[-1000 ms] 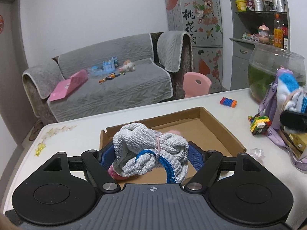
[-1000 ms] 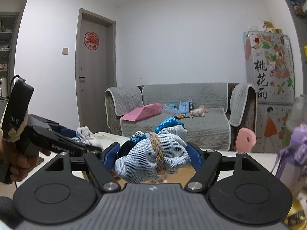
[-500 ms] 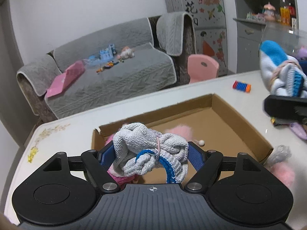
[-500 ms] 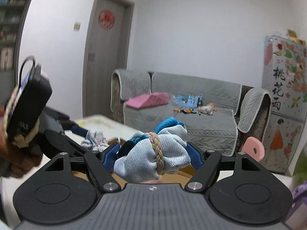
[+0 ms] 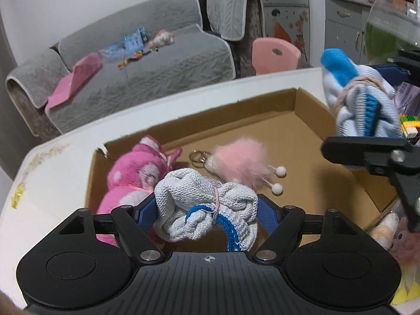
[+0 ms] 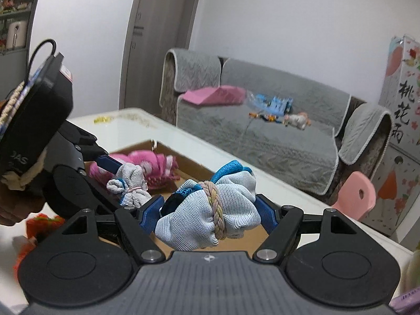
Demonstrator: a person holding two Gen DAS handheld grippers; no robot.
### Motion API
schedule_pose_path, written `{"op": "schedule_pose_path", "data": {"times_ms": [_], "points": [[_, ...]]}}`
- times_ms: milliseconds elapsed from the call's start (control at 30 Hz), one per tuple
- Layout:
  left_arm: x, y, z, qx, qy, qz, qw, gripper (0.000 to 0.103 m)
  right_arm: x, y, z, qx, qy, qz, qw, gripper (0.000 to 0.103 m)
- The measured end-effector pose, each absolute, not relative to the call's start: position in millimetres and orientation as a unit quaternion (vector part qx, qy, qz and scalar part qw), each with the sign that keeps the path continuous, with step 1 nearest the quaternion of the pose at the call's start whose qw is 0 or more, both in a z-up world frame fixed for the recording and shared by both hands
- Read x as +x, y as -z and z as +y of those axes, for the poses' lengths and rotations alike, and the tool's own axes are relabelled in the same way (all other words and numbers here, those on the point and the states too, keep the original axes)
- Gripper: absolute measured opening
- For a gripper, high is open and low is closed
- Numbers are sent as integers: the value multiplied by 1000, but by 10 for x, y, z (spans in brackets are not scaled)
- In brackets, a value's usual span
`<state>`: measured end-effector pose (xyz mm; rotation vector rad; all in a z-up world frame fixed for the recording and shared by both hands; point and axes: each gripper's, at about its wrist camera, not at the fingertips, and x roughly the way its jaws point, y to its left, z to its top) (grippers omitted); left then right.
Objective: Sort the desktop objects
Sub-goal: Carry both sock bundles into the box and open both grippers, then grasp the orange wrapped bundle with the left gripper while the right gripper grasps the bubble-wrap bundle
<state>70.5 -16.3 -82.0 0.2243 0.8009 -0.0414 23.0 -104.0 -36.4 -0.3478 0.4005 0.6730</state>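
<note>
Sock bundles both hang over the cardboard box (image 5: 309,105) now, having swung in from beside it: left gripper (image 5: 206,214) clamps the pink-tied bundle (image 5: 204,210), right gripper (image 6: 210,214) the braid-tied bundle (image 6: 210,212), so drops look imminent.

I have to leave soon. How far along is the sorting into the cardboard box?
Done: pink plush and pink pom-pom keychain lie in the cardboard box. In hand: left gripper and right gripper each clamp a sock bundle. Left: building blocks beside it.
</note>
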Motion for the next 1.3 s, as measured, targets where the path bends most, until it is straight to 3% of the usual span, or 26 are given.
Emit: {"op": "schedule_pose_path", "data": {"times_ms": [567,733,1000,1300], "points": [[810,980,-241,130,17,413,901,84,493,711,-924,-206,-303,293,883,69],[808,965,-237,138,11,412,901,95,474,659,-964,-197,-301,282,890,73],[408,554,-211,147,15,359,922,102,171,379,-1158,-156,-302,240,909,83],[-509,315,237,131,9,324,937,103,-657,288,-1329,-111,-328,190,919,91]]}}
